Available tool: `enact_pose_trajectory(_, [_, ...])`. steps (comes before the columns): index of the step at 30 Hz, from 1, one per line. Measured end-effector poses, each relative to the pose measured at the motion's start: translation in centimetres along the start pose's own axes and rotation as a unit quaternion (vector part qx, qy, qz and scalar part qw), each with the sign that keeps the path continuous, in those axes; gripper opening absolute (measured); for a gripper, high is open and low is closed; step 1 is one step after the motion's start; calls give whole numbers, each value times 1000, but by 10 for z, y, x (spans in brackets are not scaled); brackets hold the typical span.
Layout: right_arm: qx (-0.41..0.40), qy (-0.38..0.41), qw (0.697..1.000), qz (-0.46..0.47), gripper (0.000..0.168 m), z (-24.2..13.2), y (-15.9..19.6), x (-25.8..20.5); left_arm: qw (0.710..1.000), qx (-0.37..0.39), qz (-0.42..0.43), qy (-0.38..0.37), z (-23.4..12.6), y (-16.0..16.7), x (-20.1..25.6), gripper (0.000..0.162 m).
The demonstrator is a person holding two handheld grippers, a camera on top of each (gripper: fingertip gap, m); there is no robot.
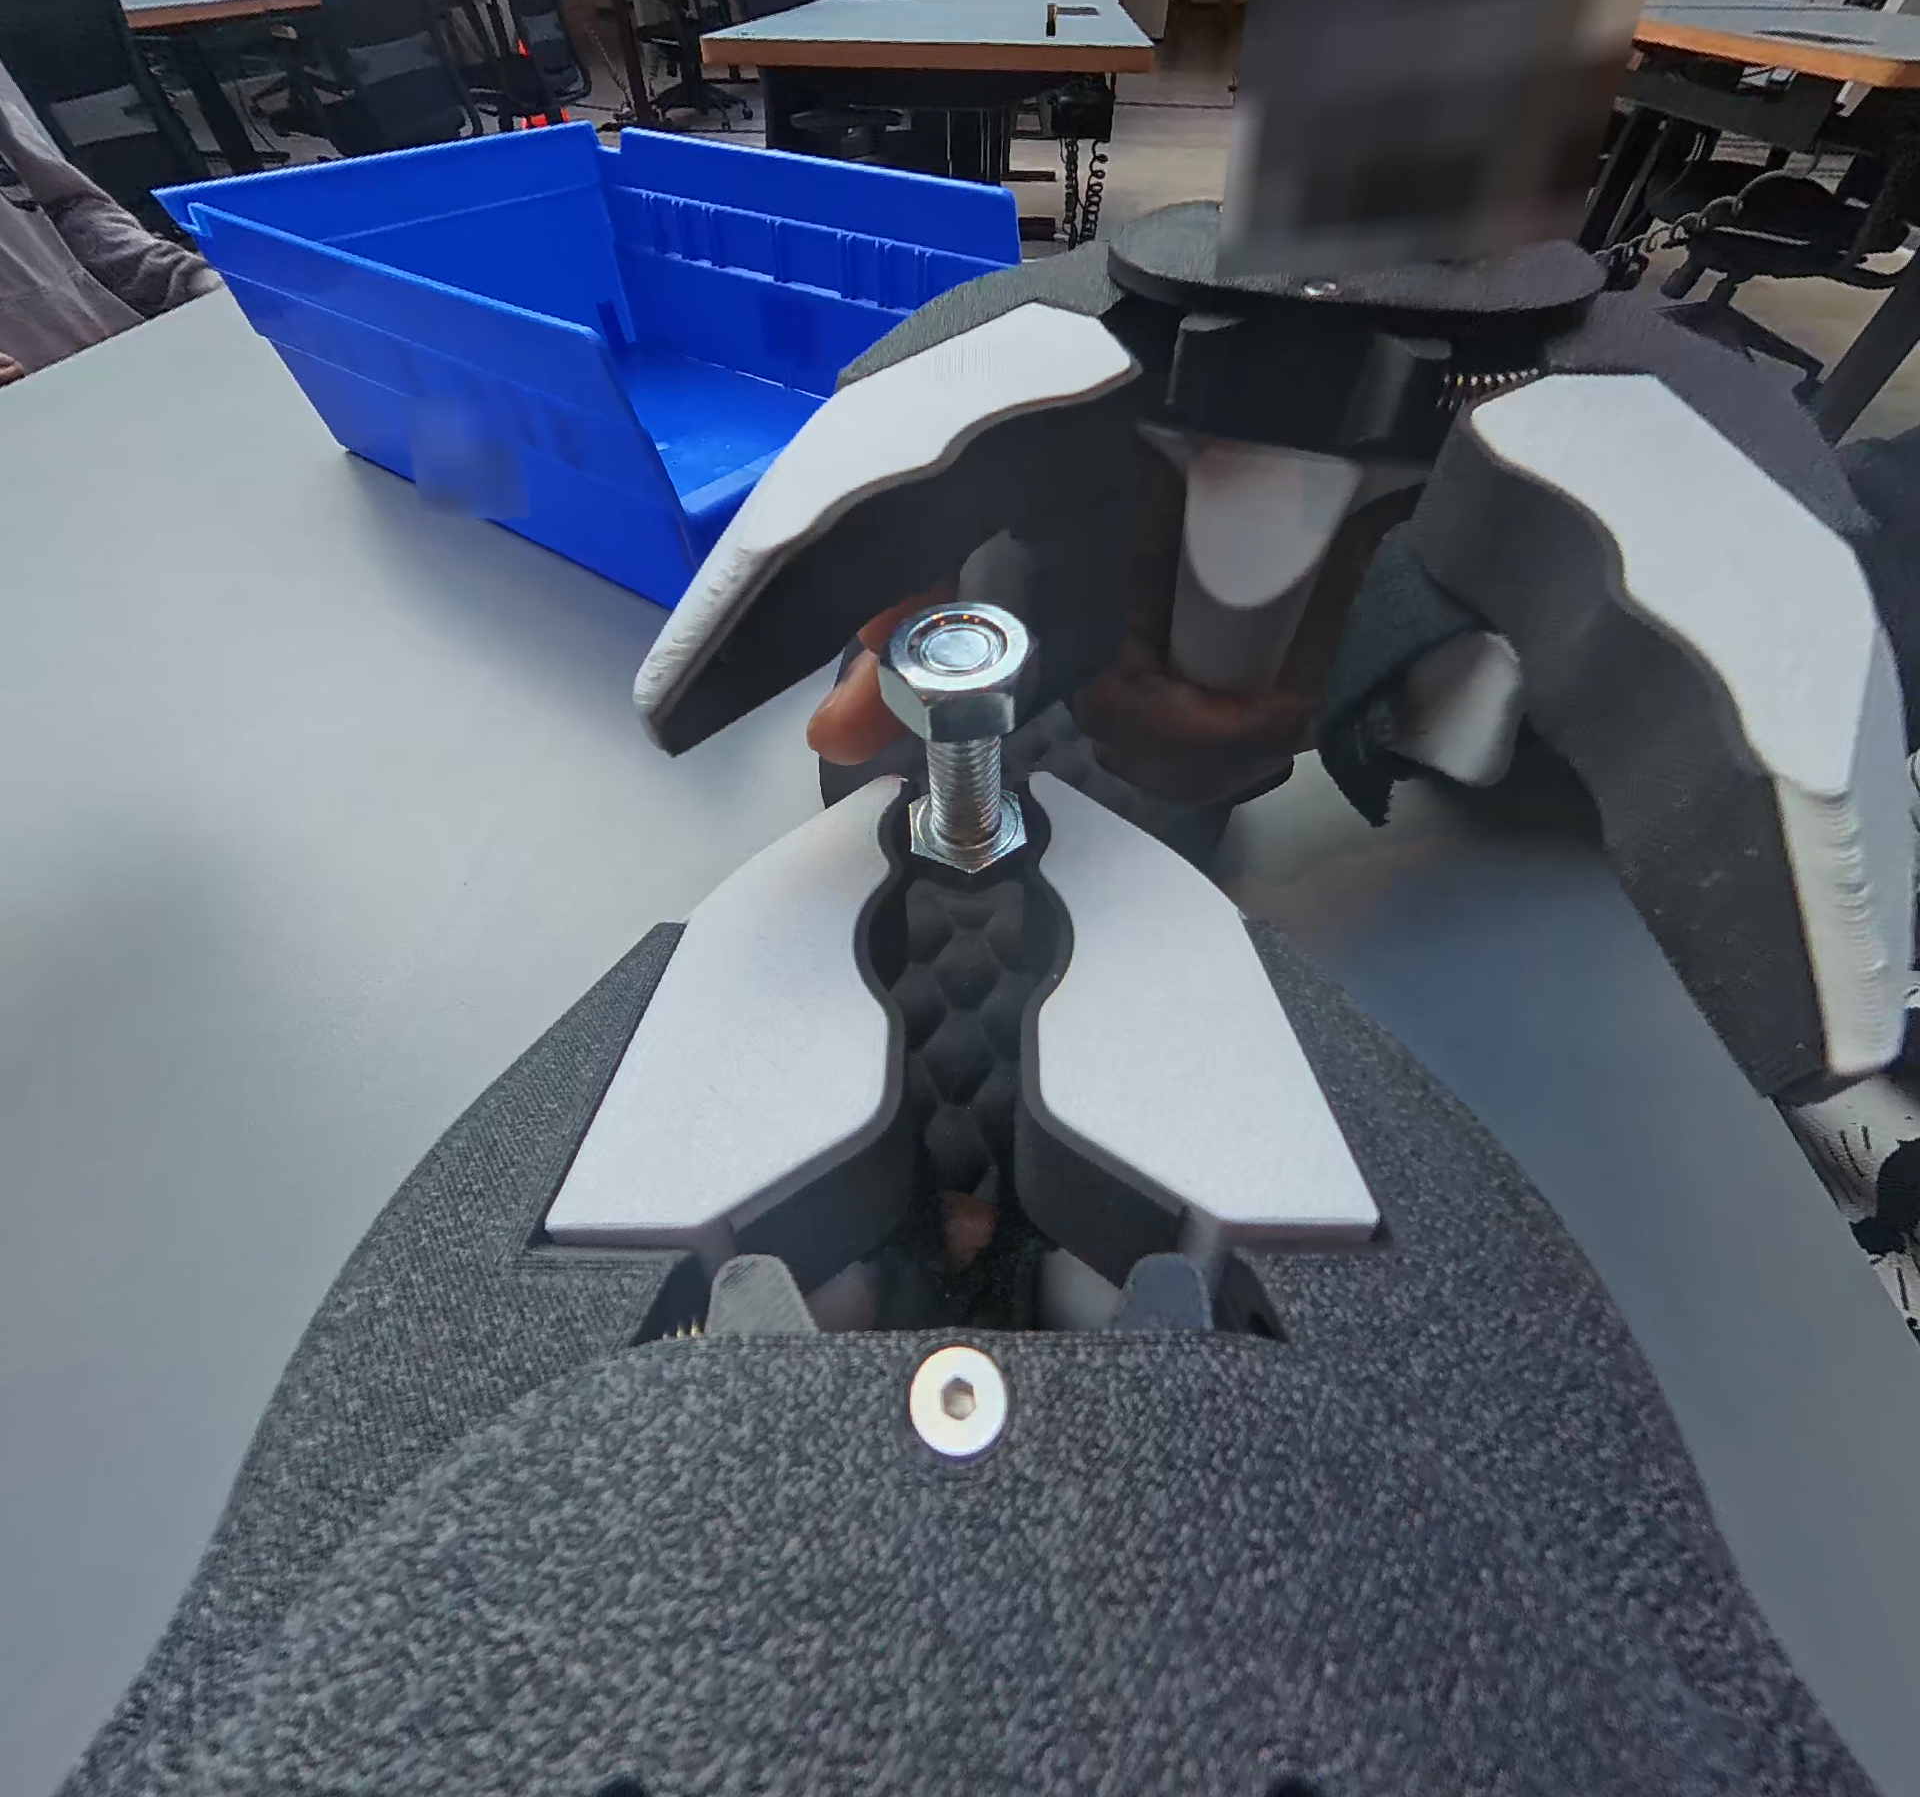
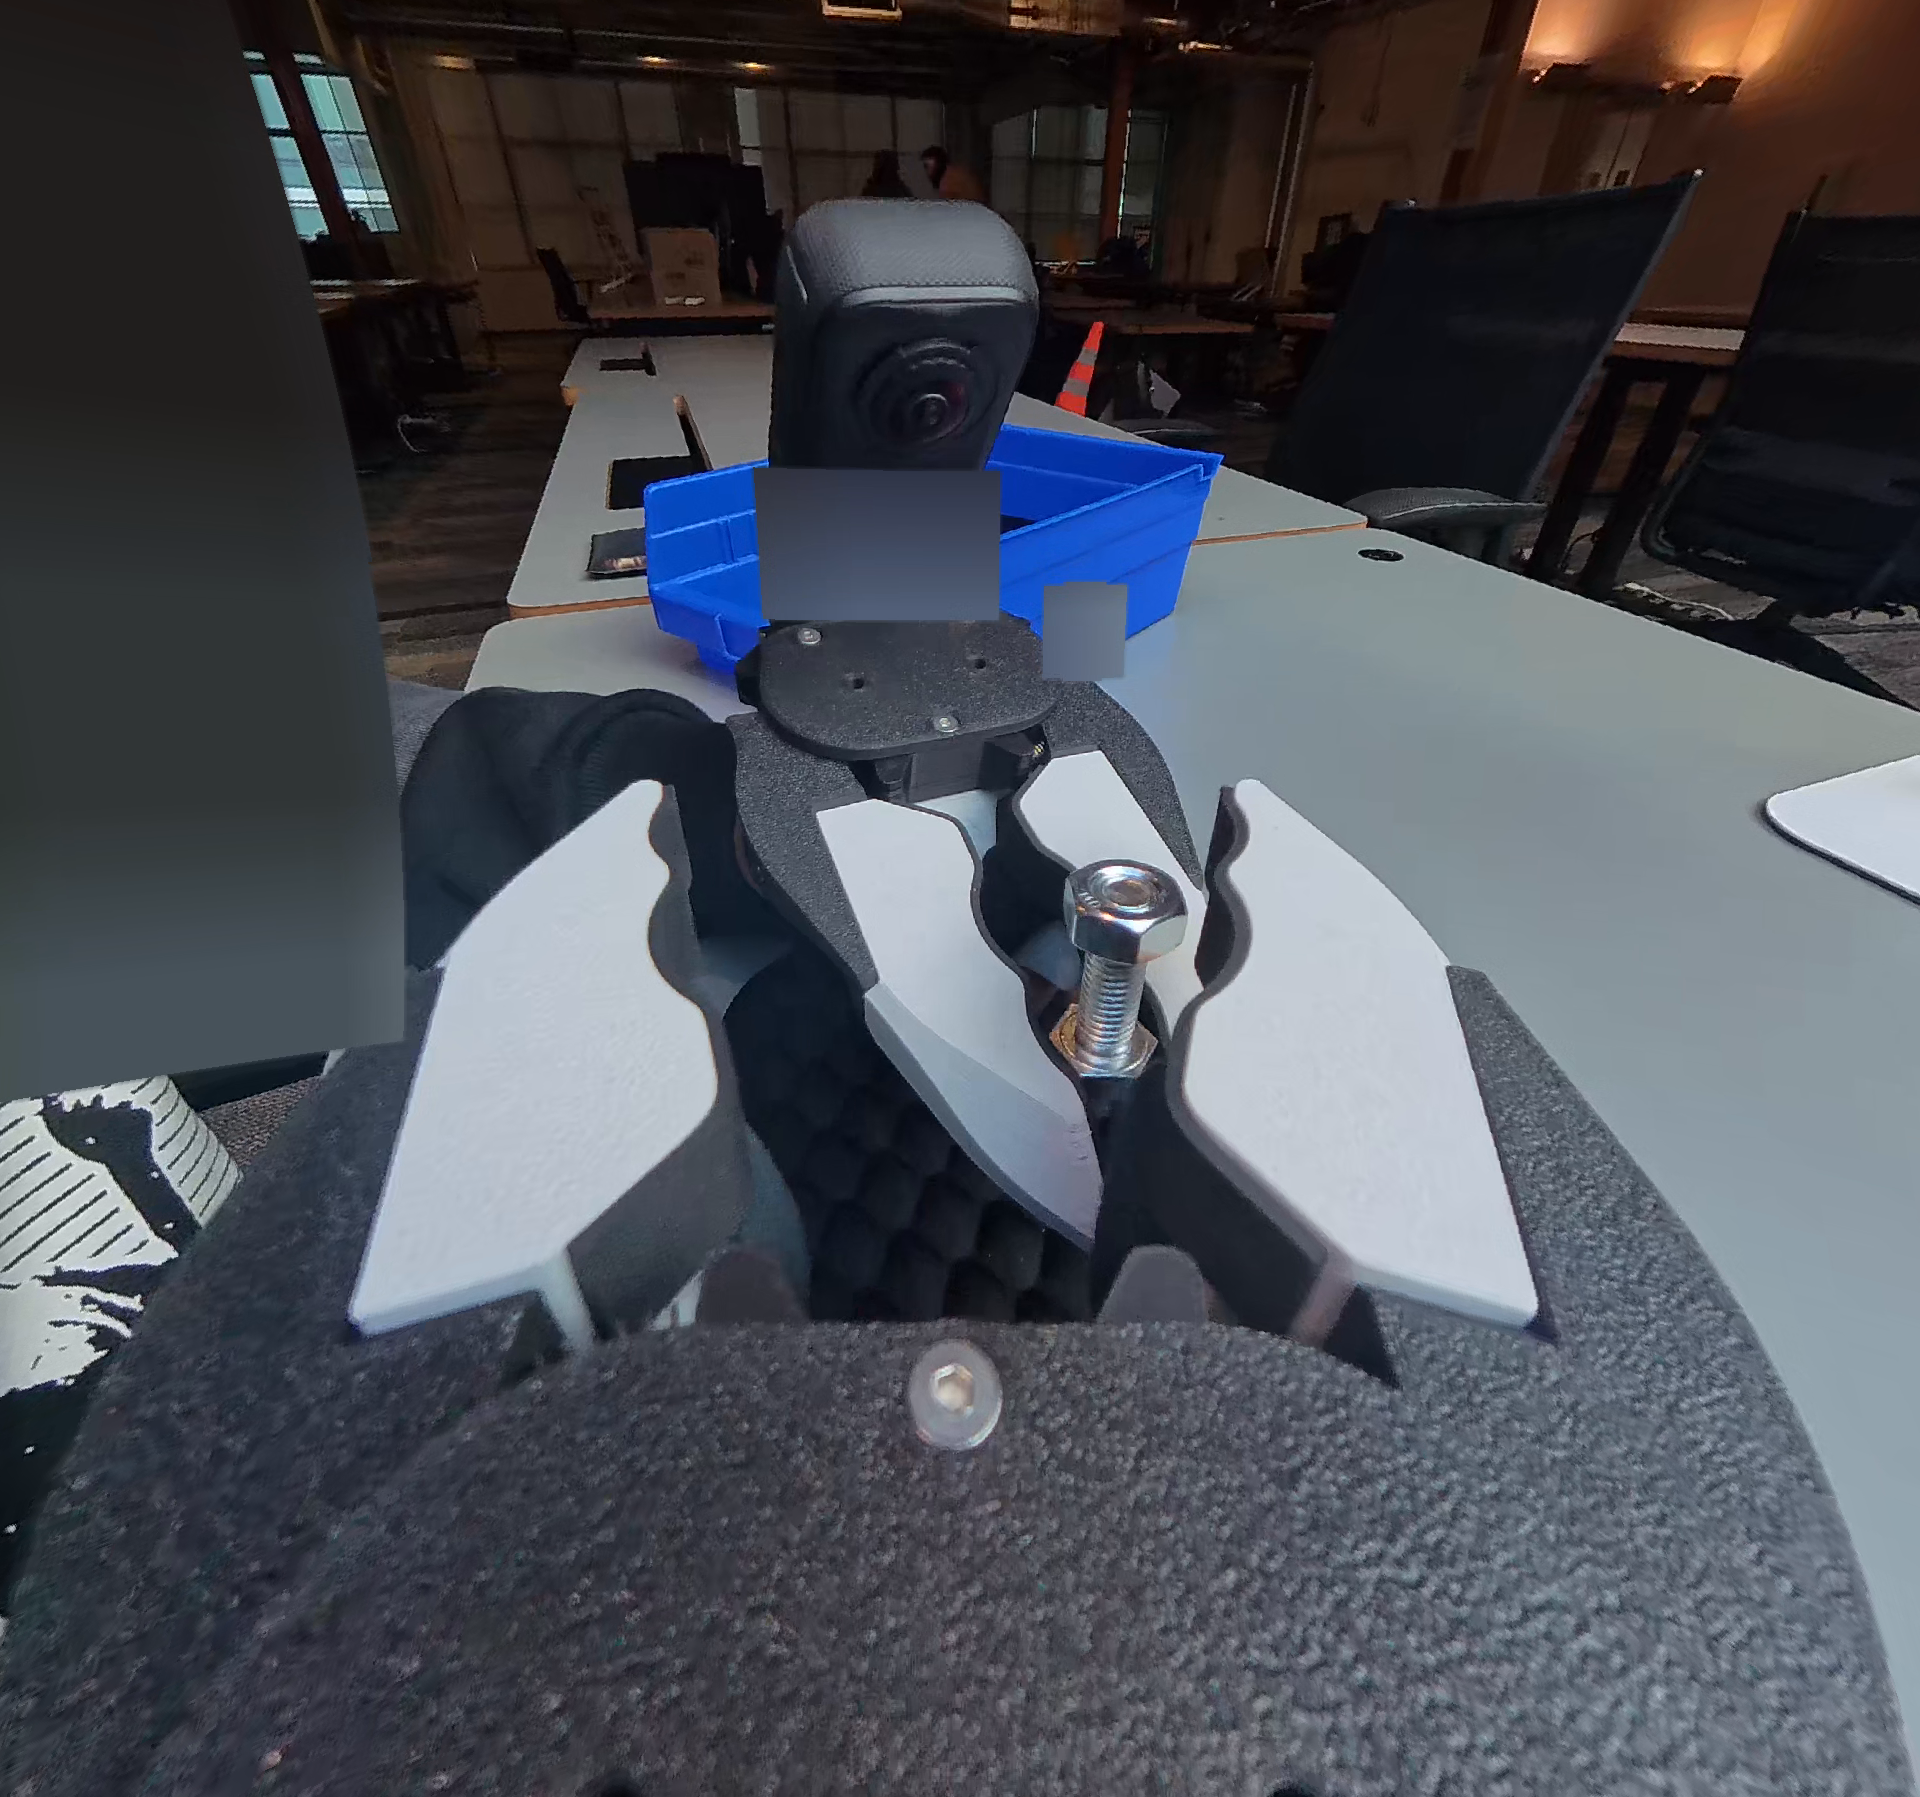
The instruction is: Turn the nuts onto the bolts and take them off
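Grey table (image 1: 260, 812), blue bin (image 1: 540, 345), left gripper (image 1: 968, 817) clamped on nut (image 1: 968, 838), bolt (image 1: 958, 698) upright, right gripper (image 2: 940, 900) apart.

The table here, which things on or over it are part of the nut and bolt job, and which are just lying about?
In the job:
bolt, standing head up
nut, threaded on its shank, clamped by the left gripper
right gripper, open around the bolt

Lying about:
blue bin
white pad at the table edge

Textured black tongs (image 1: 966, 812) with pale grey finger plates, one silver hex-socket screw.
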State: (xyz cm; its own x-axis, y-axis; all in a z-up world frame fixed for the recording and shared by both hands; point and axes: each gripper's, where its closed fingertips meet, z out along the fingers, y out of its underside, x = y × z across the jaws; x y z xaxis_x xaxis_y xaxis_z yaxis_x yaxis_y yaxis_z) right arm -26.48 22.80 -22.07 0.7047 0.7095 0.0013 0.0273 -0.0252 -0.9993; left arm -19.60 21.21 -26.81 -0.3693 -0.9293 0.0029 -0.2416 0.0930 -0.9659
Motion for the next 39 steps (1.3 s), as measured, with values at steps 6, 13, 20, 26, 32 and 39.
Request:
enact_pose_trajectory(6, [-16,-5,1000,-3,97,0,3,-1,1000,-1,-1,-1,0,0,0,17])
enact_pose_trajectory(13, [-23,-3,1000,-4,96,-2,5,-4,1000,4,-6,-1,0,-1,-1,17])
enact_pose_trajectory(20, [-32,6,999,-14,94,-7,7,-3,1000,2,-5,-1,0,0,-1,17])
enact_pose_trajectory(26, [-28,21,999,-16,83,-25,6,-5,1000,3,-9,-3,0,0,-2,17])
enact_pose_trajectory(32, [-25,8,999,-30,55,-45,6,-18,1000,4,-9,-3,1,0,-2,17])
enact_pose_trajectory(39, [-20,44,999,-9,83,-40,5,6,1000,3,-4,-1,1,0,0,17])
